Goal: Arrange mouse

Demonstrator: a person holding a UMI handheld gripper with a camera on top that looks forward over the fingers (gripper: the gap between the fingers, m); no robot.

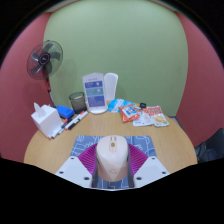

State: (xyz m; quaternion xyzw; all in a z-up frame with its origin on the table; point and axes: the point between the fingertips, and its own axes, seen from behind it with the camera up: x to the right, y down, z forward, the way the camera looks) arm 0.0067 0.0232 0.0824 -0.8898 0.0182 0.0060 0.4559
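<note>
Two pink-padded fingers of the gripper stand spread apart with a beige mouse between them; whether the pads actually press on its sides cannot be told, as little or no gap shows at either flank. The mouse sits over a dark mouse pad on the near part of a round wooden table, pointing away toward the far side. Beyond the mouse, bare wood runs on for a good stretch before the row of things along the far rim begins. Far beyond the mouse and slightly left stands a white upright container with a purple label, with a white cylinder just beside it. Left of the mouse, near the table's edge, sits a white tissue box with a dark bowl behind it, and a standing fan rises beyond that edge. Right of the mouse and farther off lie colourful snack packets, close to the far right rim. To either side of the mouse the wood lies open up to the curved edge.
</note>
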